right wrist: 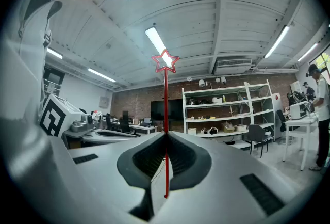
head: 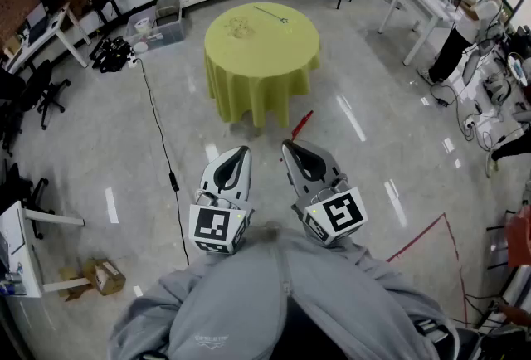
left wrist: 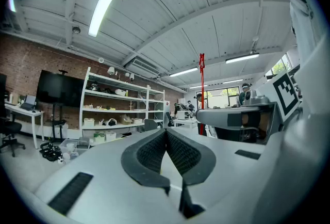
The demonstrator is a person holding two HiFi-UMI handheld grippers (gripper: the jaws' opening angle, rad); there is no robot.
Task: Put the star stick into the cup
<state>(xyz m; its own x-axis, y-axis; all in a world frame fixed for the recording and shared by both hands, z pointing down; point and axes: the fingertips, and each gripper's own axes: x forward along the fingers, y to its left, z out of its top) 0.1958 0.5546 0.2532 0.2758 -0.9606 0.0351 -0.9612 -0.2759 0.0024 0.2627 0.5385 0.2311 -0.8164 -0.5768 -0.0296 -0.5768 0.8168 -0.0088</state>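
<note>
Head view: both grippers are held low and close to the body in a grey sweatshirt, side by side, tips pointing ahead over a glossy grey floor. The left gripper (head: 243, 150) is just beside the right gripper (head: 287, 145). A short red length of the thin red star-headed stick (head: 301, 123) pokes out past the right tips. The round table under a yellow-green cloth (head: 274, 60) stands well ahead. No cup can be made out on it from here, only small pale bits.

Left gripper view: the left gripper (left wrist: 166, 130) has its ribbed pads pressed together with nothing between them. The red stick (left wrist: 201, 83) rises to its right, above the other gripper.

Right gripper view: the right gripper (right wrist: 166, 135) is clenched on the stick's shaft (right wrist: 165, 109). The hollow star head (right wrist: 165, 61) is far out beyond the tips, and a short tail shows behind the pads.

Handling, as a judgement: the stick looks very light, slender and fairly stiff. It is narrow enough to pivot or slide in the pads if knocked. The hold is low on the shaft, so the long free end will swing widely with any wrist tilt.

Pose: the right gripper is angled up and forward with the stick in line with its jaws, and the left is idle alongside.
</note>
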